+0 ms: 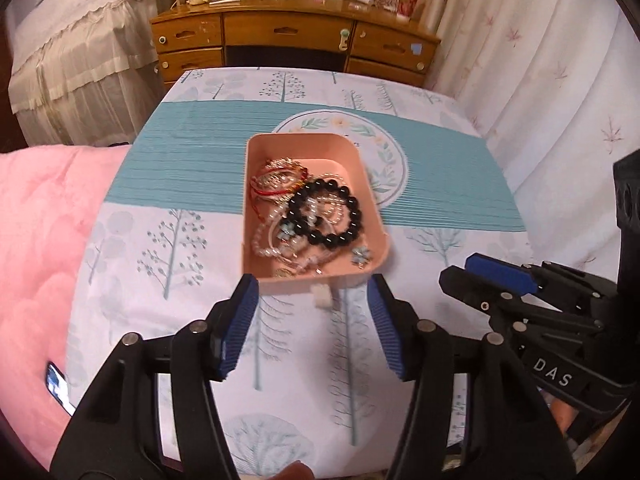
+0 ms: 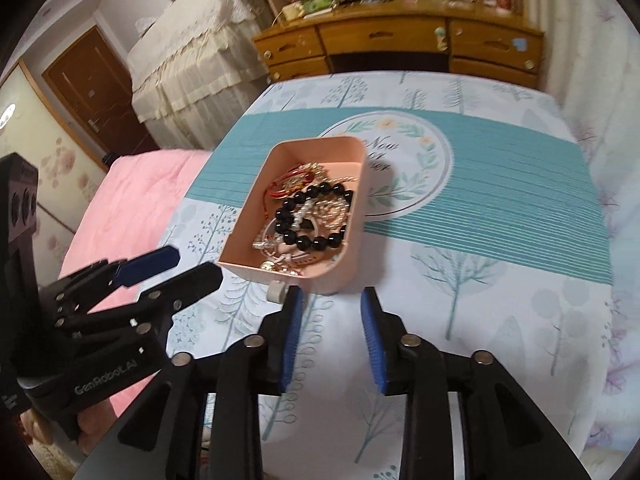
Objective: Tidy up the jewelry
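A pink tray (image 1: 251, 200) (image 2: 356, 224) stands on the tree-print table cover (image 1: 180, 248), with a small white knob (image 1: 322, 295) (image 2: 277, 291) on its near wall. Inside lie a black bead bracelet (image 1: 352, 204) (image 2: 289, 236), a red cord bracelet (image 1: 272, 184) (image 2: 290, 184) and pearl and clear bead strands (image 1: 262, 242), all tangled. My left gripper (image 1: 313, 285) (image 2: 194, 264) hovers open just before the tray's near wall, with nothing between its fingers. My right gripper (image 2: 332, 295) (image 1: 461, 270) hangs open beside it on the right, also holding nothing.
A pink quilt (image 1: 40, 240) lies left of the table with a phone (image 1: 58, 386) on it. A wooden dresser (image 1: 288, 40) stands behind, a curtain (image 1: 540, 60) hangs at the right, and lace-covered furniture (image 1: 80, 52) sits at the back left. A brown door (image 2: 96, 92) shows far left.
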The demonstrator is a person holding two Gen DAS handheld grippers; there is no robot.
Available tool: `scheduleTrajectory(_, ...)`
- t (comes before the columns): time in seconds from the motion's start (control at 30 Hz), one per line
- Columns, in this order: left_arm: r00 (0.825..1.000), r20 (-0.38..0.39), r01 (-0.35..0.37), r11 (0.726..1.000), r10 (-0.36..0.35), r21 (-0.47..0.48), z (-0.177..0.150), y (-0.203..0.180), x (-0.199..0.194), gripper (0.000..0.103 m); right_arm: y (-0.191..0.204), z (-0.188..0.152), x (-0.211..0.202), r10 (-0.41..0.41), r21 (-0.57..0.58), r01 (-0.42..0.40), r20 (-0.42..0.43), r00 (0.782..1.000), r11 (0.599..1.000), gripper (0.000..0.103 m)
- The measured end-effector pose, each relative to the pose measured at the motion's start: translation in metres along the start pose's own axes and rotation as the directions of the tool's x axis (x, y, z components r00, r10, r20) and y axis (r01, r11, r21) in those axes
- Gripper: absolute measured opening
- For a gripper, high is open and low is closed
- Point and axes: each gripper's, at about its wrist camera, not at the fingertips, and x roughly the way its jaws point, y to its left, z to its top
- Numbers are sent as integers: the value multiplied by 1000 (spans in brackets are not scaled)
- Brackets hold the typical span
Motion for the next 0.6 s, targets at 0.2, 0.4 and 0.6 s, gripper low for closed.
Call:
scheduleTrajectory(0.2,996,84,-20,1000,21,-16,-26,-22,-21,74,-12,-30,-33,-56,47,51,108,993,998,50)
scheduleTrajectory(0.4,990,112,-85,996,83,18,-40,-48,-33,81,-28,-57,-54,-100,112,84,150,984,990,51)
scheduleTrajectory(0.6,992,112,-57,998,54,29,-45,-60,-34,81,-34,-75,-69,-166,123,145,180,970,982,52)
